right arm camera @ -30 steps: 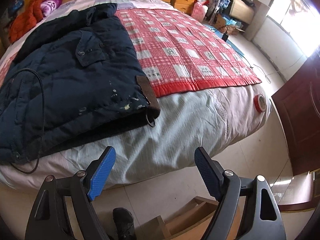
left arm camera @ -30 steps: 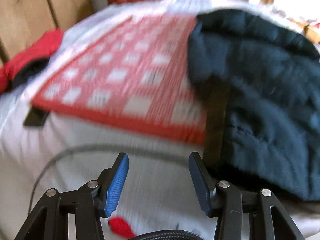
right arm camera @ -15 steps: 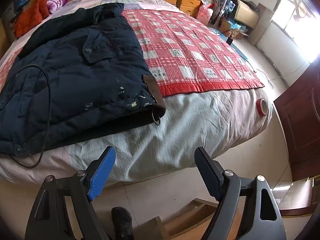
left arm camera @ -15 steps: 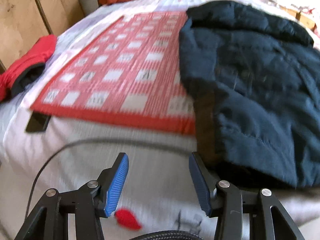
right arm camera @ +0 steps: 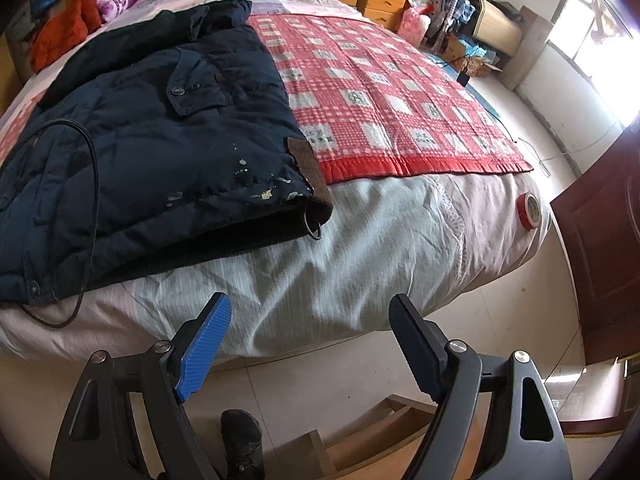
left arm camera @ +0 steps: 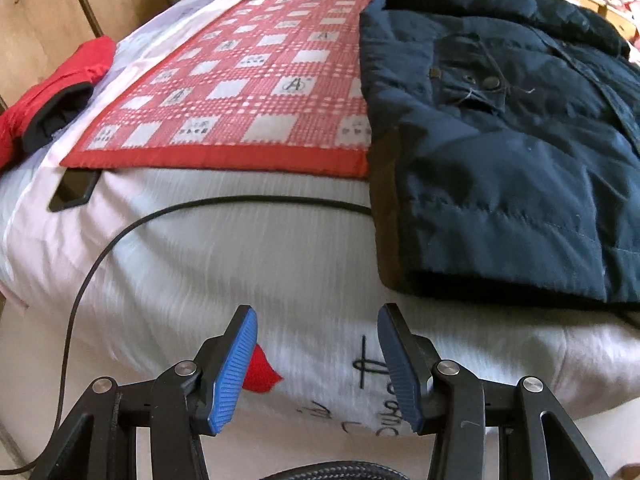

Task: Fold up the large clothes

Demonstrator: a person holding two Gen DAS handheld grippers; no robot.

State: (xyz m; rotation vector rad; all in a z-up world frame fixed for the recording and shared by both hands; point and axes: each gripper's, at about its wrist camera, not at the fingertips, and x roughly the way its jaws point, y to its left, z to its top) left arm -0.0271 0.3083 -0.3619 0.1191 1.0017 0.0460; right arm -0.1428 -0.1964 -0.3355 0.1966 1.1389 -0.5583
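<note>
A large dark navy padded jacket [left arm camera: 500, 128] lies flat on the bed, with a brown strip along its hem corner. In the right wrist view the jacket [right arm camera: 152, 132] fills the left half of the bed, and paint flecks mark its near hem. My left gripper [left arm camera: 316, 354] hovers open over the white sheet at the foot of the bed, left of and below the jacket's hem corner, with nothing between its fingers. Beyond the bed's near edge my right gripper [right arm camera: 308, 336] stands wide open and empty, apart from the jacket.
A red checked blanket [right arm camera: 392, 104] covers the bed beside the jacket. A black cable [left arm camera: 132, 224] trails over the sheet. Red garment [left arm camera: 52, 92] at the left edge, tape roll [right arm camera: 529, 210] at a corner, dark rectangular object [left arm camera: 72, 192], a shoe [right arm camera: 240, 440] on the floor.
The left wrist view has moved closer to the bed and lower, so the jacket's hem now sits nearer and sharper. The right gripper has kept still. Both stay open.
</note>
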